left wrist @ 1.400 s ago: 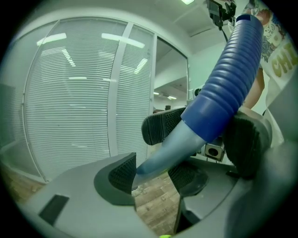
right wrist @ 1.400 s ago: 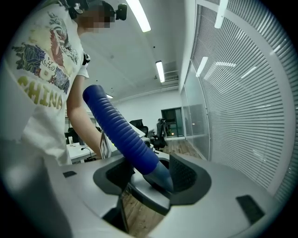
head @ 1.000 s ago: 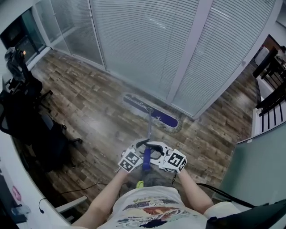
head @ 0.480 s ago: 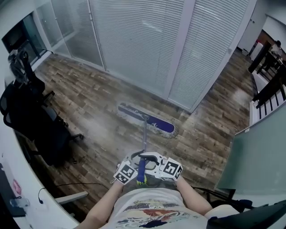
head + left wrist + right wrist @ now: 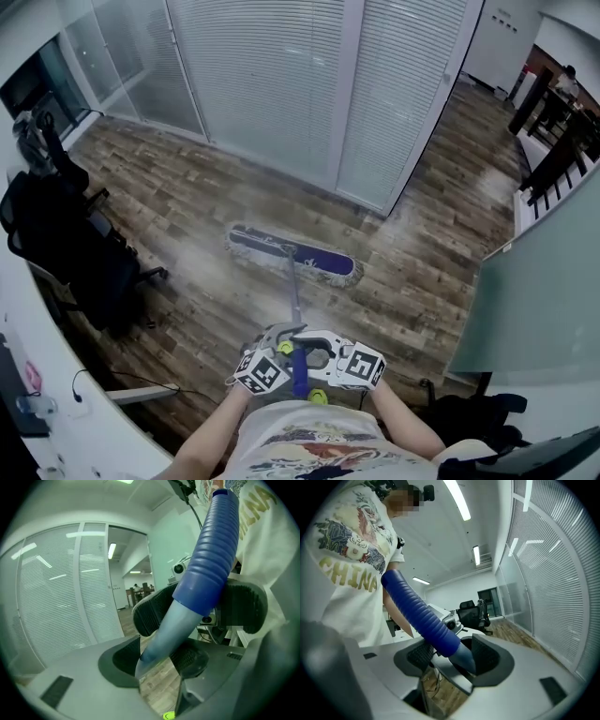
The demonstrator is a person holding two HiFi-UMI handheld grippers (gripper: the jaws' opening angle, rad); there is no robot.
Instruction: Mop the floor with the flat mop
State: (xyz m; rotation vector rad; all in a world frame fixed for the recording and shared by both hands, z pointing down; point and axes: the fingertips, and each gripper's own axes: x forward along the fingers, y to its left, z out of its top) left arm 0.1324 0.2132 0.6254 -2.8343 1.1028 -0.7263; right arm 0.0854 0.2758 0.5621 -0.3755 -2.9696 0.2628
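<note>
The flat mop's purple head (image 5: 292, 253) lies on the wood floor (image 5: 187, 197) a short way out from the blinds. Its thin pole (image 5: 294, 298) runs back to a ribbed blue grip (image 5: 299, 367) at my waist. My left gripper (image 5: 281, 349) and right gripper (image 5: 317, 352) face each other, both shut on the handle. In the left gripper view the blue grip (image 5: 208, 569) and the pale pole (image 5: 164, 634) pass between the black pads (image 5: 187, 658). In the right gripper view the blue grip (image 5: 422, 613) runs down into the jaws.
Glass partitions with white blinds (image 5: 272, 84) stand just beyond the mop head. A black office chair (image 5: 66, 253) stands at the left by a white desk edge (image 5: 56, 375) with a cable. A frosted panel (image 5: 544, 291) rises at the right, dark furniture (image 5: 553, 141) behind it.
The mop head has slid left and nearer to me, away from the foot of the blinds. Both grippers have drawn back lower toward my body, still clamped on the handle.
</note>
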